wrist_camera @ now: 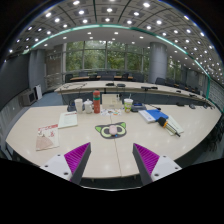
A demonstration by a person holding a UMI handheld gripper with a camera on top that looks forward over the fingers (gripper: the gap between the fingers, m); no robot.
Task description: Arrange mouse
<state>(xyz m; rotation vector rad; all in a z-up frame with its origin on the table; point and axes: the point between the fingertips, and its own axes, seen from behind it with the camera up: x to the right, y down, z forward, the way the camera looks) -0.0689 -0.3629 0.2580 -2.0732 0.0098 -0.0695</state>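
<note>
On the table (pixel 120 150), at 12 o'clock from the claw (pixel 111 160) and just beyond its fingertips, lies a dark pad (pixel 111 131) with green markings. A small pale object sits at the pad's centre; it may be the mouse (pixel 111 129), but its shape is too small to confirm.

Claw state: released. Both fingers are spread wide with nothing between them. The left pad (pixel 76 155) and right pad (pixel 147 157) are magenta; the finger bases are cut off below.

Items beyond the pad, at 12 o'clock:
- A row of cups (pixel 104 103) and small containers. One reddish item stands at the left end. Labels and contents cannot be read.

Items at 10 o'clock:
- A paper sheet (pixel 68 120), flat on the table.
- A booklet (pixel 47 133) with pink and red print, nearer the table edge. Its content is not legible.

Items at 2 o'clock:
- A blue object (pixel 152 115) amid white sheets and a dark cable or strap. The items overlap, and their separate outlines cannot be told apart.

Background: more long tables (pixel 110 88) with chairs stand well behind, before a wall of windows (pixel 100 55). Rows of ceiling lights (pixel 110 15) run above. Objects on the far tables are too small to identify.
</note>
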